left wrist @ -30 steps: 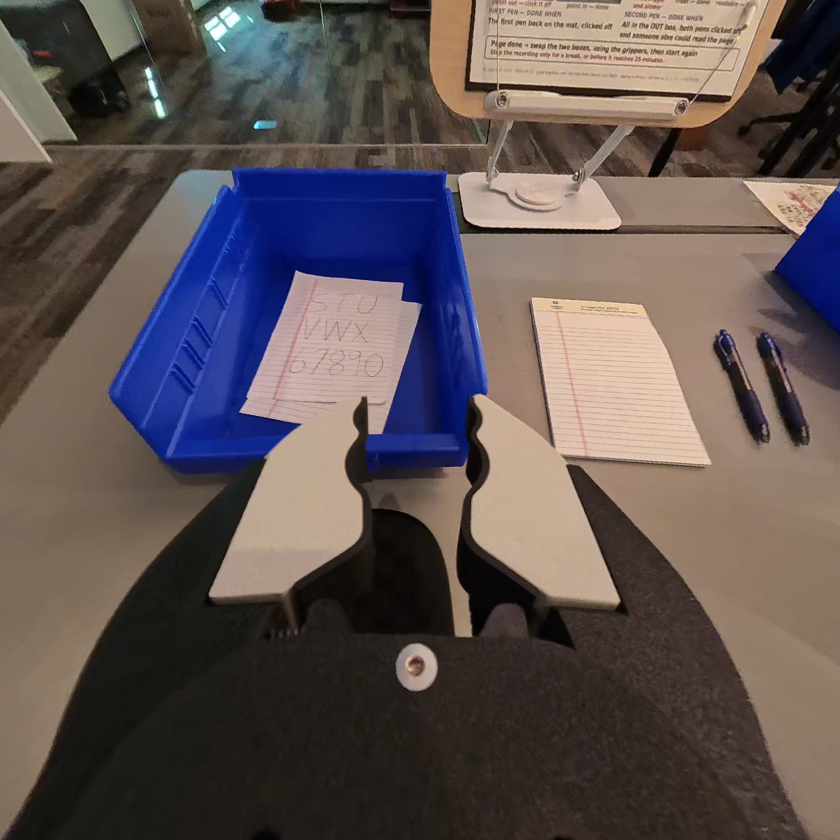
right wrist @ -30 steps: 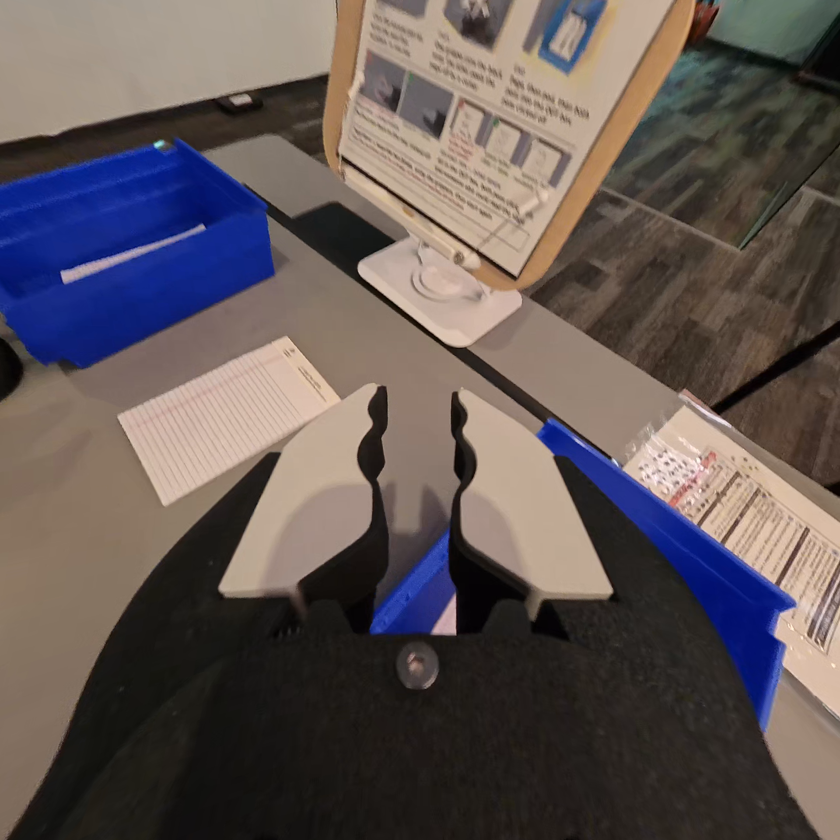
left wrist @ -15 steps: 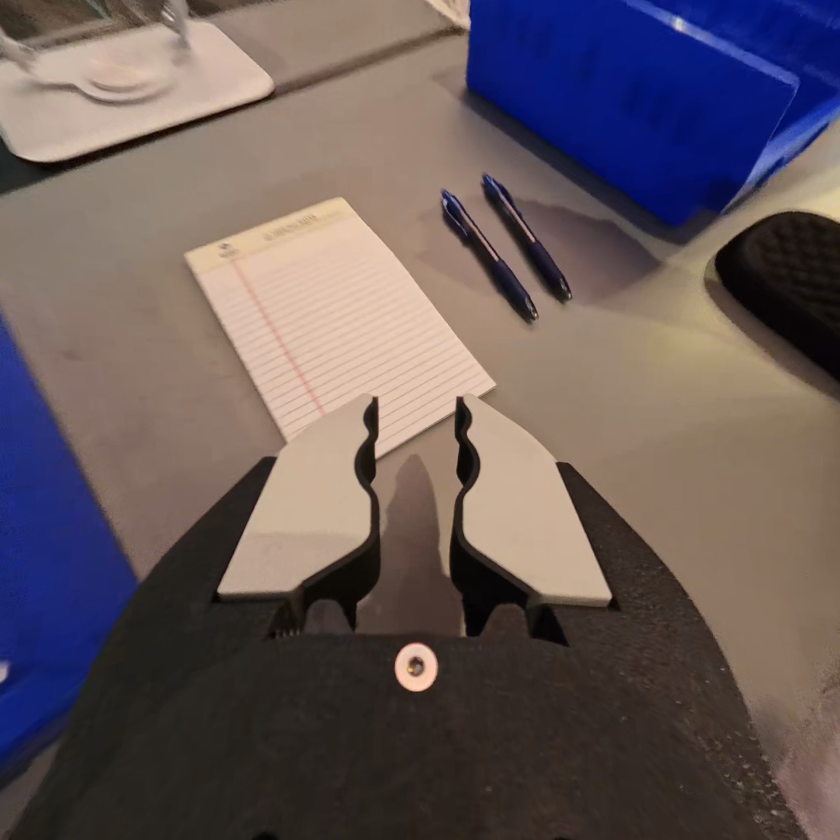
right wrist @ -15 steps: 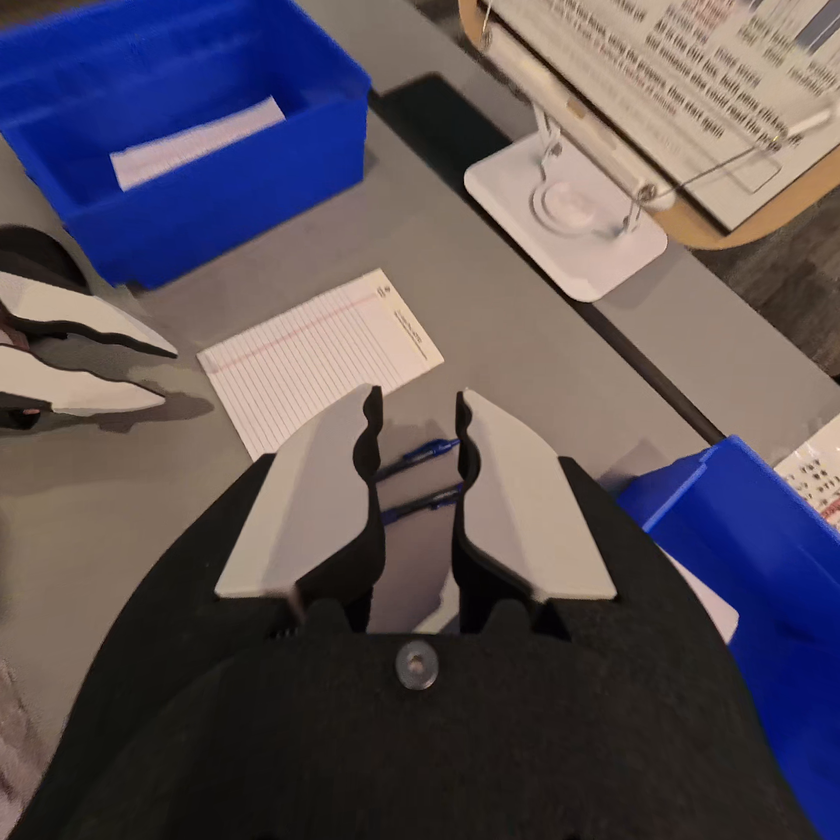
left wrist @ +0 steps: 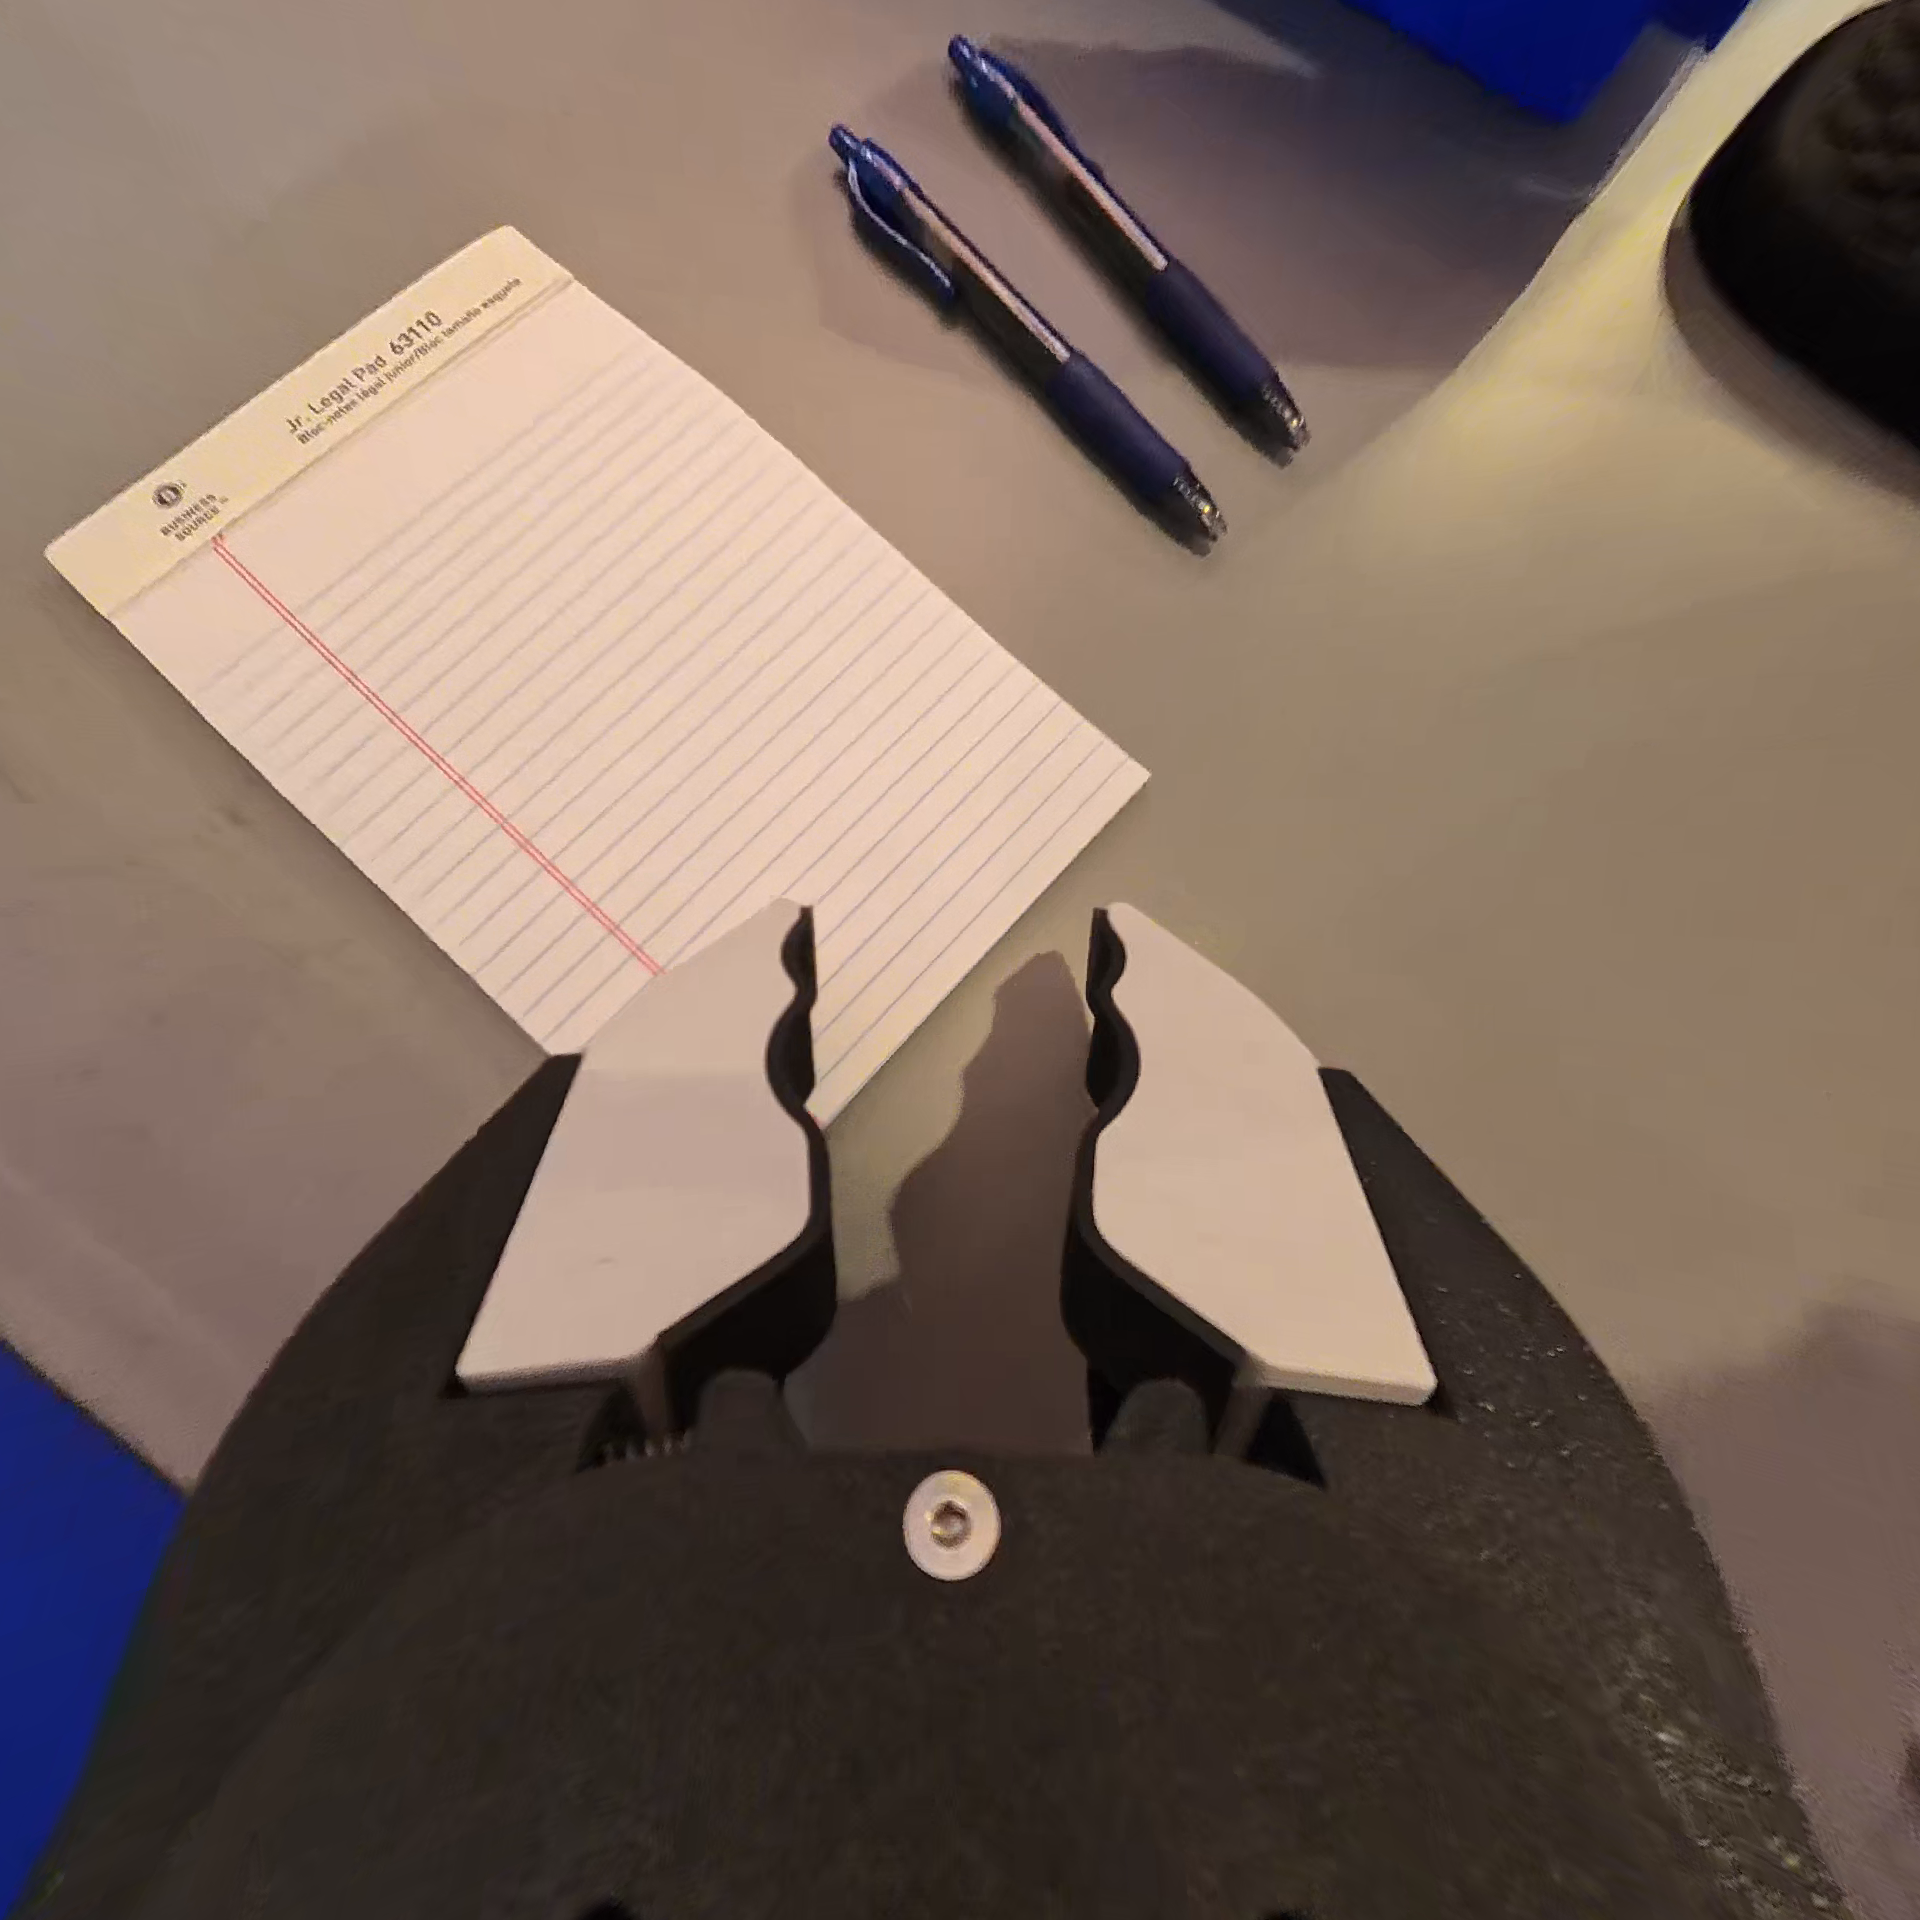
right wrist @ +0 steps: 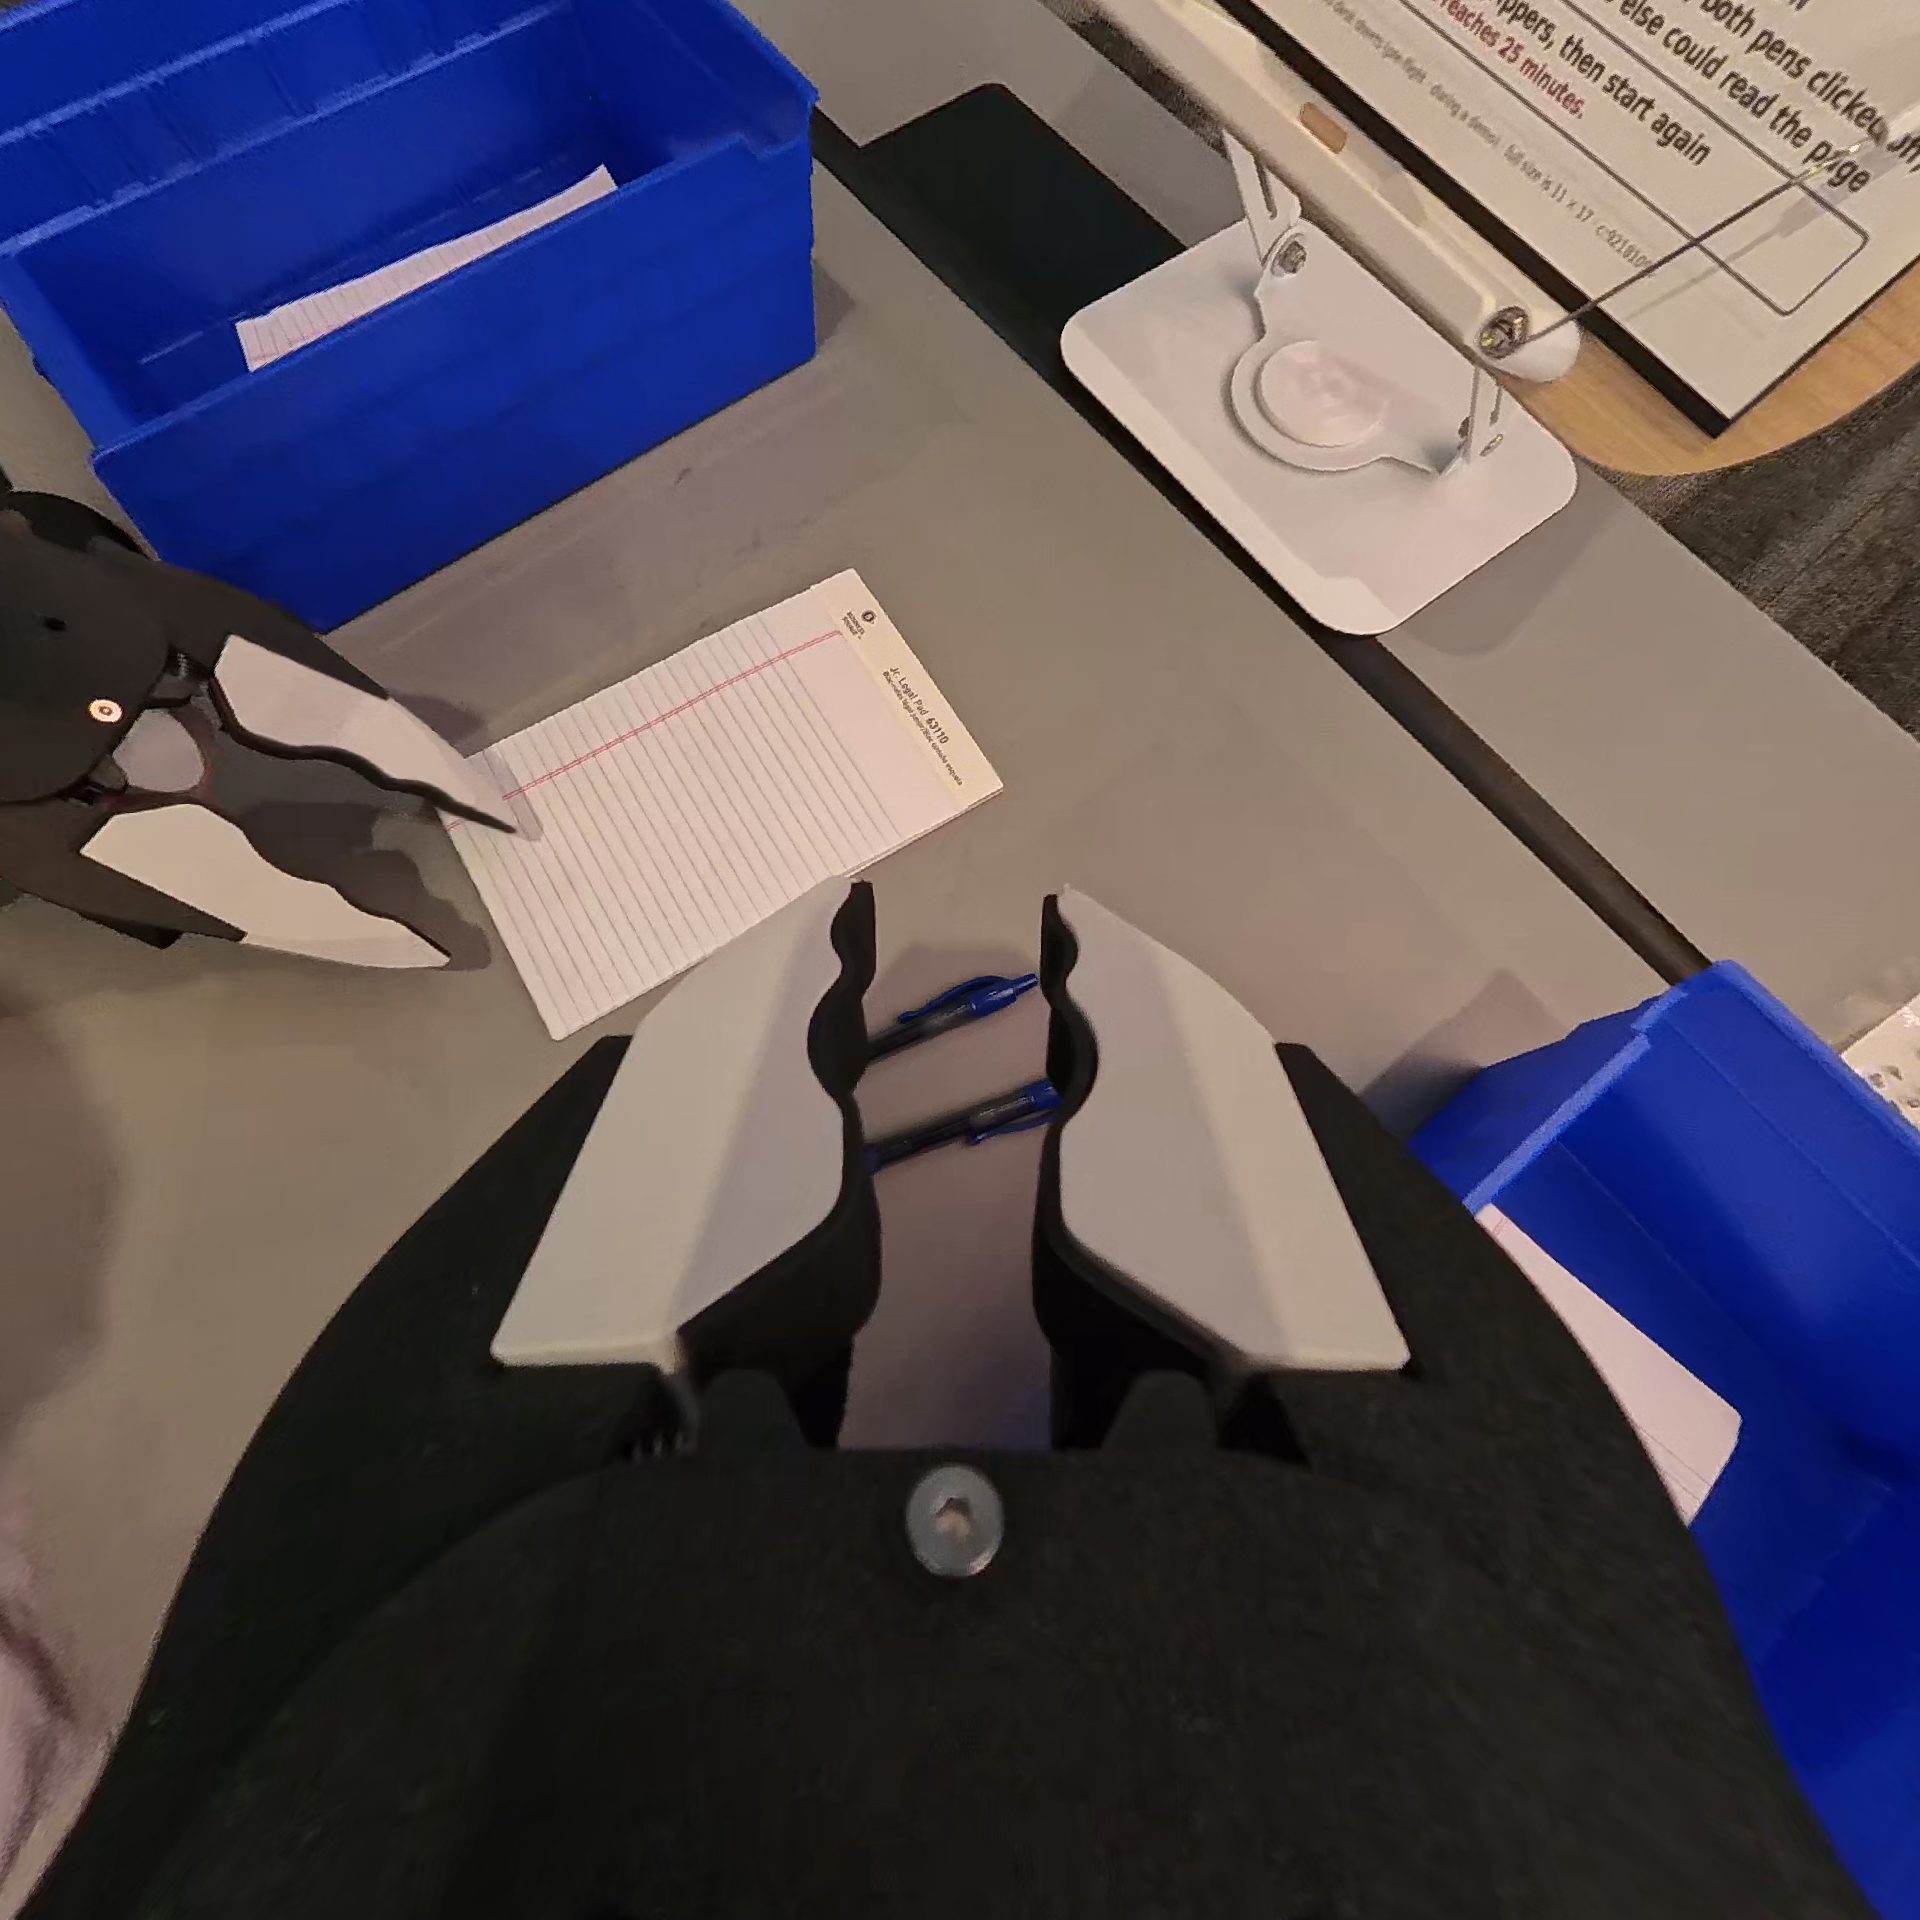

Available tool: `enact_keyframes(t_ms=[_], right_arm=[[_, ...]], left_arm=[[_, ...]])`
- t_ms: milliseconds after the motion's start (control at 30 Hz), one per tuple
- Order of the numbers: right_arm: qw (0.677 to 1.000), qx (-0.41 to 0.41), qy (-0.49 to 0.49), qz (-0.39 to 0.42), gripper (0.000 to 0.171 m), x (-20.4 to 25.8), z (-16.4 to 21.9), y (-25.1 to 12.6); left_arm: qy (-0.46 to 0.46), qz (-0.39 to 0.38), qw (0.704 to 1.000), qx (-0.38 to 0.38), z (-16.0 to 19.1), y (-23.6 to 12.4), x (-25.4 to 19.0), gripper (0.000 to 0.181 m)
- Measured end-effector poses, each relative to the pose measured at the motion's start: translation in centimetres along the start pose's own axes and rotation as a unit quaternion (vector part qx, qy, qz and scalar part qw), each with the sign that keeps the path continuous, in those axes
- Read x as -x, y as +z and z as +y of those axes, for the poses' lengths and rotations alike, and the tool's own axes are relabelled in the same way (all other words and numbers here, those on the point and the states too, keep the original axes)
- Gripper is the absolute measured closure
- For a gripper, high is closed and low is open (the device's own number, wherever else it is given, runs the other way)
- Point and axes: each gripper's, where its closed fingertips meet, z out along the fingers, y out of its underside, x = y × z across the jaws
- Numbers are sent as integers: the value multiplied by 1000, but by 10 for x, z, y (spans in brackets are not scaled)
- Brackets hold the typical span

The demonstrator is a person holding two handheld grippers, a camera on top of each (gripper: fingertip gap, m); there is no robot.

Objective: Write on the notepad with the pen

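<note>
Blue pens point(left wrist: 1013, 327) side by side on grey table point(left wrist: 1455, 779), just right of blank notepad point(left wrist: 582, 644). Right gripper point(right wrist: 958, 894) empty, spread above pens; left gripper point(left wrist: 948, 914) empty, spread over notepad's near edge. Likely light, stiff, smooth; best pinched at rubbery grip near tip.

A grey table point(right wrist: 1091, 727) under warm light; beyond its edge, possibly dark wood flooring point(right wrist: 1808, 540).

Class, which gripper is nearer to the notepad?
Left. The left gripper hangs over the notepad's bottom edge, jaws open; the right gripper sits off to its side, above the two pens.
</note>
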Motion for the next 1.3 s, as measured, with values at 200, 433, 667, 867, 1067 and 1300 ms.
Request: enact_keyframes(t_ms=[200,433,667,867,1067,1300], right_arm=[[1000,-7,-2,0,141,-7,1,-6],[1000,1,-4,11,141,-13,6,-9],[999,31,22,-5,141,-13,19,0],[982,140,121,-36,145,4,58,41],[948,266,170,-34,146,19,107,97],[929,327,171,25,145,14,131,112]], left_arm=[[49,-24,997,62,11,14,6,136],[15,-19,999,40,2,23,3,146],[-3,-14,1000,22,-1,22,-1,142],[-79,12,990,-116,-41,-21,-8,141],[-77,11,987,-141,-50,-45,-20,142],[-51,13,989,-138,-50,-52,-39,142]])
